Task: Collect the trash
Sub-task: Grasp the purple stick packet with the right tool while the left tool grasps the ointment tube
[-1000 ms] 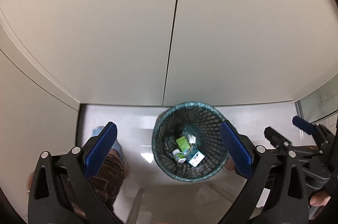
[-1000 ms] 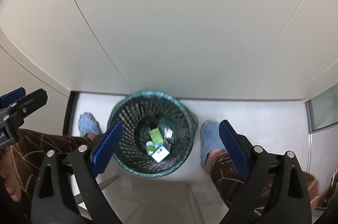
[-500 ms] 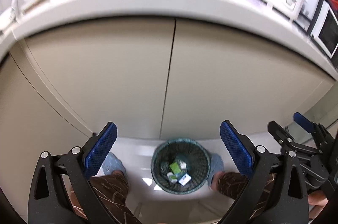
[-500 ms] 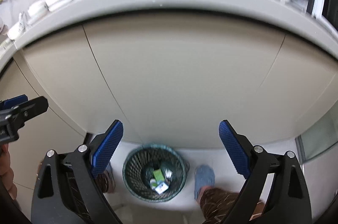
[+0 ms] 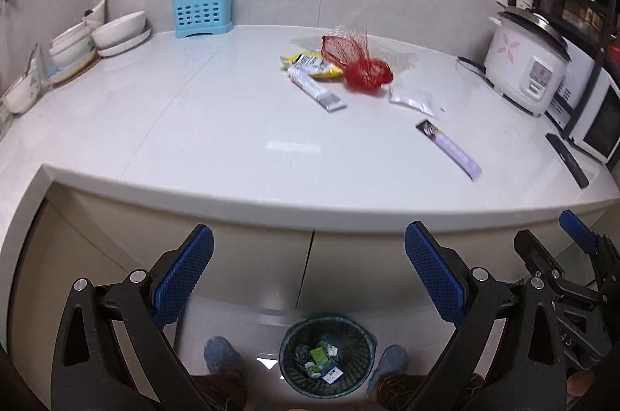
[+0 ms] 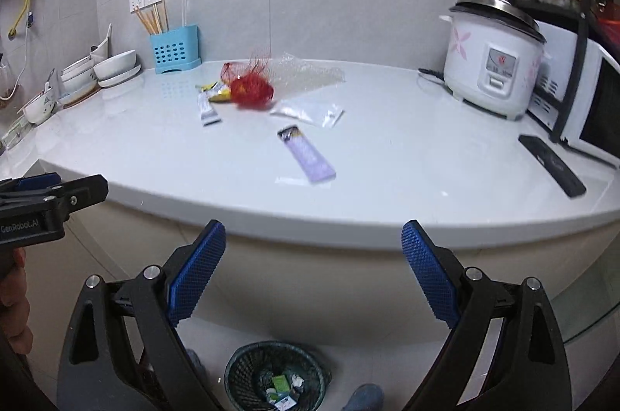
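Trash lies on the white counter (image 5: 193, 124): a red net bag (image 5: 366, 71) (image 6: 252, 89), a yellow wrapper (image 5: 312, 64), a grey sachet (image 5: 317, 91) (image 6: 207, 112), a clear plastic bag (image 5: 416, 99) (image 6: 308, 110) and a purple sachet (image 5: 449, 149) (image 6: 308, 155). A green mesh bin (image 5: 327, 358) (image 6: 277, 378) on the floor below holds small cartons. My left gripper (image 5: 308, 277) and right gripper (image 6: 312, 273) both hang open and empty in front of the counter edge, above the bin.
A blue utensil holder (image 5: 201, 9), stacked bowls (image 5: 116, 33), a rice cooker (image 6: 490, 62), a microwave (image 6: 593, 112) and a black remote (image 6: 552, 164) stand on the counter. A person's slippered feet (image 5: 223, 356) flank the bin.
Both grippers tilted up from looking down at the bin and cabinet doors to facing the countertop; the bin has slid to the bottom of each view. Both stayed open.
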A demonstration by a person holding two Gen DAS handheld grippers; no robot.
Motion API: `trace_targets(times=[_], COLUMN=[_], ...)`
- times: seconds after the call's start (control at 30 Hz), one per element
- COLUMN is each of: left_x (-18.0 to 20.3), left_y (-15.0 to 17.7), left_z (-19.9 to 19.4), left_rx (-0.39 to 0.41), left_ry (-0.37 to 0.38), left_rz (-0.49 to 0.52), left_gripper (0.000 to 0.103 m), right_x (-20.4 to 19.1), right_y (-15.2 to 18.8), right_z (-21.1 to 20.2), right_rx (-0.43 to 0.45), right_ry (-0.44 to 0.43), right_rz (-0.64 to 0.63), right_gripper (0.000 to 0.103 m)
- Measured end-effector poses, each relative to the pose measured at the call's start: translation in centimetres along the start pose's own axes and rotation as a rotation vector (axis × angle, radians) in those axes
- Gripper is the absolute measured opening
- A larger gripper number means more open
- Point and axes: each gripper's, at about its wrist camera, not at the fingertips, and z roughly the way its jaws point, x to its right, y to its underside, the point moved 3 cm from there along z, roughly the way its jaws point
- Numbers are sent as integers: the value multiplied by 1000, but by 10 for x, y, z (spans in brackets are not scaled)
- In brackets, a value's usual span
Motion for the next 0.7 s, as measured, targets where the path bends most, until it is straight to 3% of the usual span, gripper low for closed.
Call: trace_targets(times=[0.3,0.43,0.7], left_x=[5,2,-4], left_y=[-81,-106,-136], left_z=[73,114,169], left_rx=[-65,-136,-187], left_ry=[-69,-46,-116], left_rz=[-12,-48,-64], left_gripper=[97,97,97], right_x=[-3,-5,-5], right_y=[-53,-60,-66], right_z=[81,109,146], right_rx=[-103,-151,-229], right_ry=[-15,-23,-59], right_rz=[-18,-28,-16], right_gripper=[87,81,69])
